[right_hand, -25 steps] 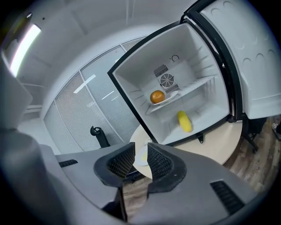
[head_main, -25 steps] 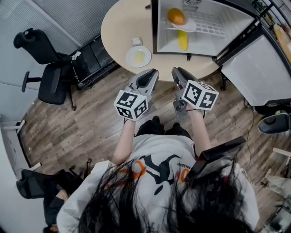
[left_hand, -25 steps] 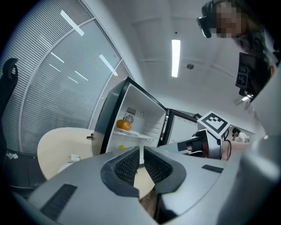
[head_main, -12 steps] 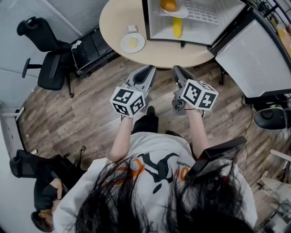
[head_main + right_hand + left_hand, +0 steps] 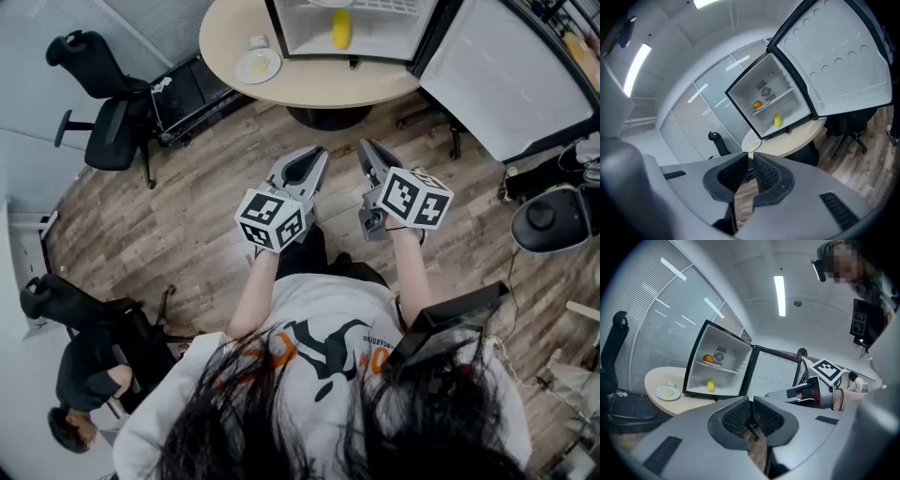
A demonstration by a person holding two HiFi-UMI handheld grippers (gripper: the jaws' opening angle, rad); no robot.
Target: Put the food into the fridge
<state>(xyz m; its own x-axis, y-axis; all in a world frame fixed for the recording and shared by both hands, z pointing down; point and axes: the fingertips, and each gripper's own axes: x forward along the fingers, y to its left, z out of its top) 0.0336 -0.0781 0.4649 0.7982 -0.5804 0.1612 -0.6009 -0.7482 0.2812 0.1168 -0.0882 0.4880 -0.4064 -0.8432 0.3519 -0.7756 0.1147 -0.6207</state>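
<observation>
The small fridge (image 5: 281, 28) stands open on the round table (image 5: 309, 84) at the top of the head view. A yellow food item (image 5: 340, 28) lies on its floor. An orange (image 5: 708, 359) sits on a plate on the shelf above. On the table to the fridge's left, a white plate (image 5: 257, 66) holds pale yellow food. My left gripper (image 5: 317, 153) and right gripper (image 5: 364, 147) hover side by side over the floor, well short of the table. Both are shut with nothing between the jaws.
The fridge door (image 5: 497, 75) swings out to the right. A black office chair (image 5: 103, 122) and a low black stand (image 5: 192, 89) sit left of the table. A round black seat (image 5: 548, 220) is at the right, and another person (image 5: 84, 394) is at the lower left.
The table and fridge have slid toward the top edge of the head view and look farther away. Both grippers stay in front of the body, empty.
</observation>
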